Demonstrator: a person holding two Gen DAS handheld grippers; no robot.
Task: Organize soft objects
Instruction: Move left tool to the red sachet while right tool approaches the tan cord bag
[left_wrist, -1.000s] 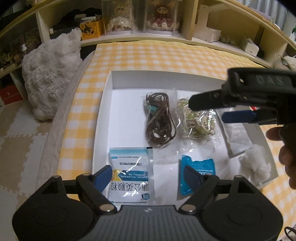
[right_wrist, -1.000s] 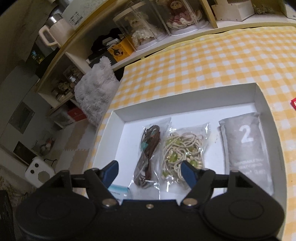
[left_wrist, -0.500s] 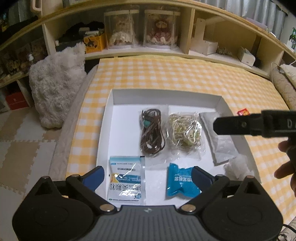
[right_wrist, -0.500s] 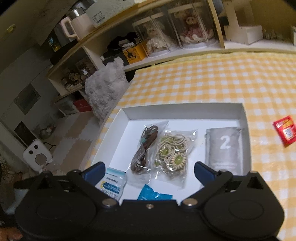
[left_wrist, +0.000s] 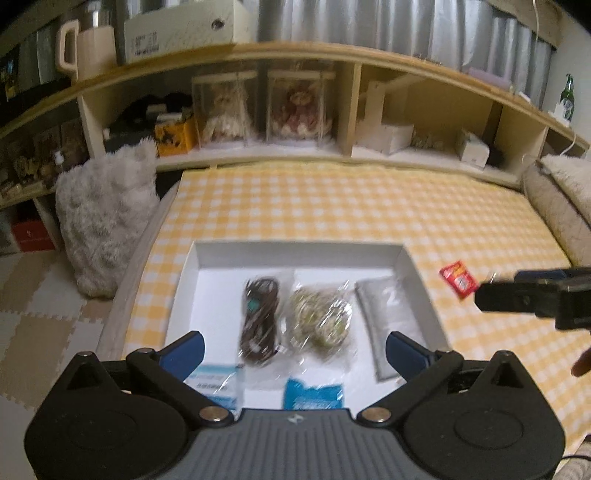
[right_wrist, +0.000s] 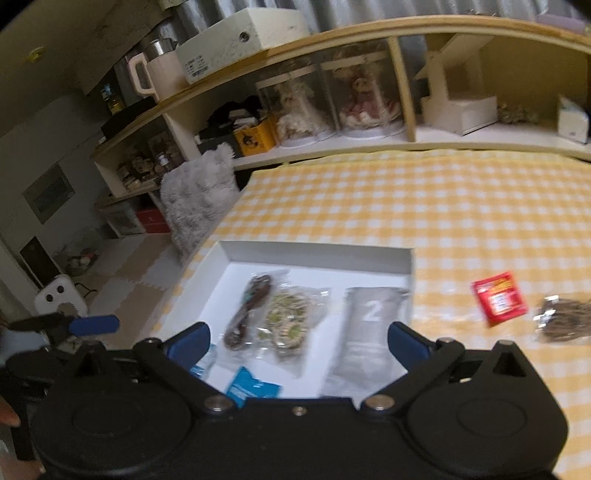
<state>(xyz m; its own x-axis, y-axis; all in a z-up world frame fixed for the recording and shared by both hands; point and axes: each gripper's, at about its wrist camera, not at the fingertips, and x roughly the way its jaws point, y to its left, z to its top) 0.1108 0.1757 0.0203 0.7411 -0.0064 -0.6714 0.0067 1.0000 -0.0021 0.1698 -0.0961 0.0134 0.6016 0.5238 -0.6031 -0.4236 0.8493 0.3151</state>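
Note:
A white tray (left_wrist: 299, 254) (right_wrist: 314, 251) lies on the yellow checked cloth. In it are a bag of brown cord (left_wrist: 260, 317) (right_wrist: 251, 310), a bag of beige cord (left_wrist: 321, 319) (right_wrist: 291, 321), a grey pouch marked 2 (left_wrist: 386, 321) (right_wrist: 369, 325), a blue packet (left_wrist: 314, 395) (right_wrist: 251, 387) and a white-blue sachet (left_wrist: 218, 384). A red packet (left_wrist: 458, 279) (right_wrist: 498, 299) and a bag of brown strands (right_wrist: 565, 321) lie on the cloth to the tray's right. My left gripper (left_wrist: 293, 350) is open and empty, high over the tray's near edge. My right gripper (right_wrist: 297, 341) is open and empty, beside it.
A fluffy white cushion (left_wrist: 103, 221) (right_wrist: 199, 199) leans at the left end of the cloth. A wooden shelf (left_wrist: 295, 155) with doll cases and boxes runs along the back. Foam floor mats (left_wrist: 37, 325) lie to the left.
Both grippers have risen and pulled back from the tray, staying open. The view now takes in more of the shelf, and the red packet and strand bag show on the right.

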